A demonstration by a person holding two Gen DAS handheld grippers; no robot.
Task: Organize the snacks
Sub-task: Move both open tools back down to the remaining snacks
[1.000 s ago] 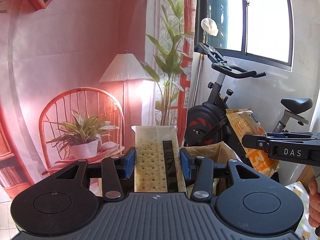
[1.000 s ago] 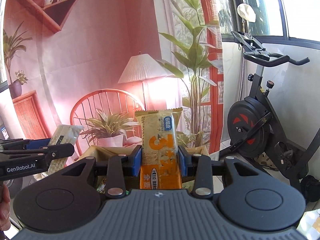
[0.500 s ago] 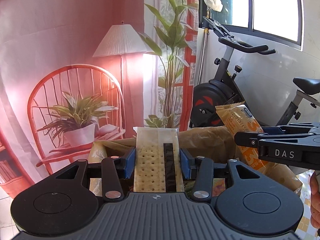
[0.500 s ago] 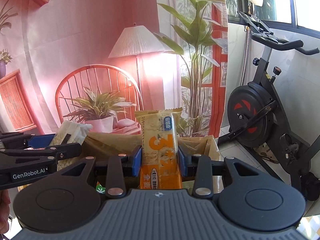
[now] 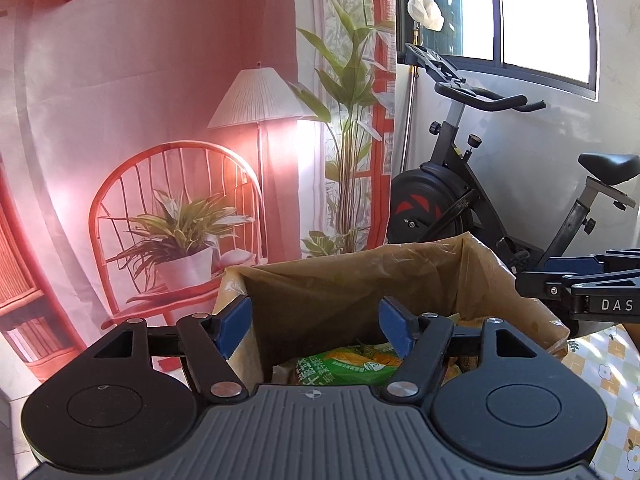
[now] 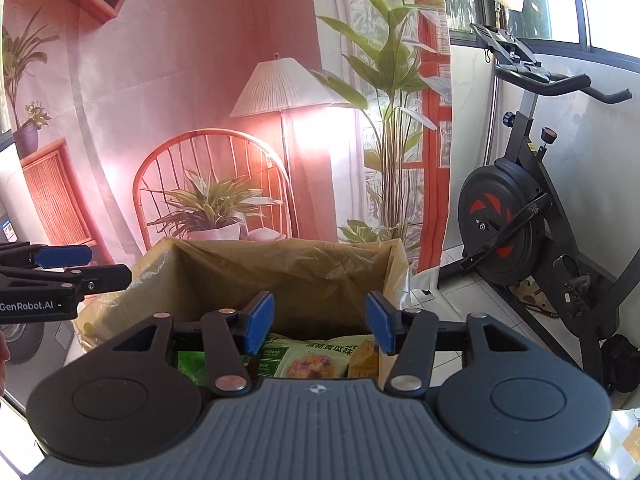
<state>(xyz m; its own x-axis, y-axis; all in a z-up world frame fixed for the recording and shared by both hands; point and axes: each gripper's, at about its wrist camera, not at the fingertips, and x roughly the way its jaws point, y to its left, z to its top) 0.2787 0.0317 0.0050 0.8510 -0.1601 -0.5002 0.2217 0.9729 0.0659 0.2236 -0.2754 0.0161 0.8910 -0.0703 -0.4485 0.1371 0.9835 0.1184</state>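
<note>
A box lined with a tan plastic bag (image 5: 360, 276) stands right in front of both grippers; it also shows in the right wrist view (image 6: 280, 268). Snack packets lie inside: a green packet (image 5: 352, 366) in the left wrist view, a pale green packet (image 6: 308, 358) and an orange-yellow one (image 6: 366, 360) in the right wrist view. My left gripper (image 5: 316, 326) is open and empty over the box. My right gripper (image 6: 320, 322) is open and empty over the box too. Each gripper shows side-on in the other's view, the right one (image 5: 580, 292) and the left one (image 6: 60, 276).
An exercise bike (image 6: 520, 220) stands on the tiled floor to the right, under a window. A printed backdrop (image 5: 180, 160) with a chair, lamp and plants hangs behind the box. A flowered checked tablecloth (image 5: 600, 376) shows at lower right.
Both grippers opened and let go of their packets, the cracker pack on the left and the orange biscuit pack on the right. Both packs are gone from the jaws, and the grippers sit lower over the box.
</note>
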